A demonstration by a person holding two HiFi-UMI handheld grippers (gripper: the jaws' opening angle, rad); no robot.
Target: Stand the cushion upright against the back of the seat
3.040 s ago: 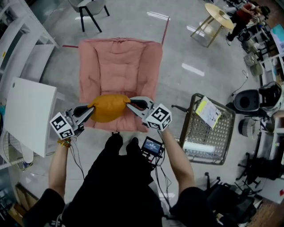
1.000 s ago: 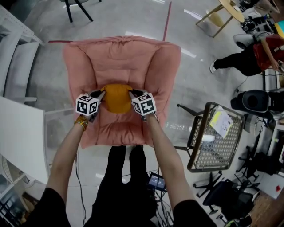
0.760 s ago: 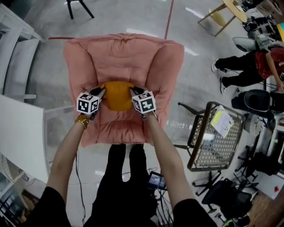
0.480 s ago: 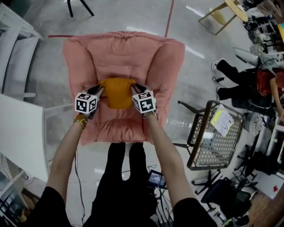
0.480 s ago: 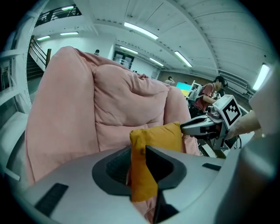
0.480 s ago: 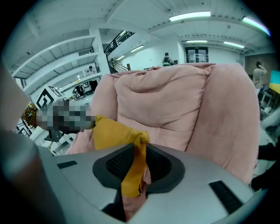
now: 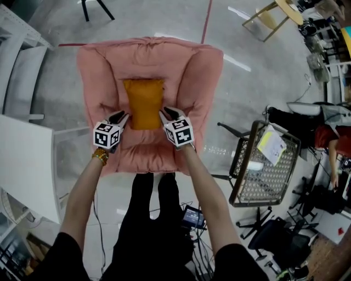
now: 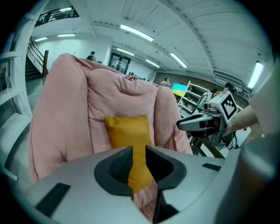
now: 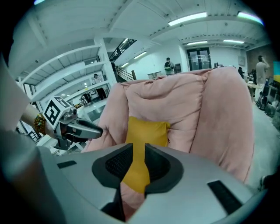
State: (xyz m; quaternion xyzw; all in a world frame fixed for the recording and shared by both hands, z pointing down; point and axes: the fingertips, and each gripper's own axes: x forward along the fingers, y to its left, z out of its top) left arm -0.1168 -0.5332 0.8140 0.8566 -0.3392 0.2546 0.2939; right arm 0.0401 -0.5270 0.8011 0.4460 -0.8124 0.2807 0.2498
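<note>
An orange cushion (image 7: 143, 103) stands upright against the backrest of the pink padded armchair (image 7: 186, 71). My left gripper (image 7: 123, 116) is just off the cushion's lower left corner, on the seat side, and is open with nothing between its fingers. My right gripper (image 7: 163, 113) is off the lower right corner; its jaws are opening and hold nothing. In the left gripper view the cushion (image 8: 127, 131) shows beyond the gap in the left gripper (image 8: 139, 151). The right gripper view shows the cushion (image 9: 146, 129) the same way past the right gripper (image 9: 138, 151).
A white table (image 7: 22, 159) stands close at the left, with white shelving (image 7: 22, 55) behind it. A wire mesh chair (image 7: 263, 170) carrying papers is at the right. A person (image 7: 329, 142) is at the right edge. The legs of a dark chair (image 7: 90, 8) are beyond the armchair.
Both grippers have let go of the cushion and drawn back toward me. The cushion, squeezed between them before, now stands taller and flat against the backrest.
</note>
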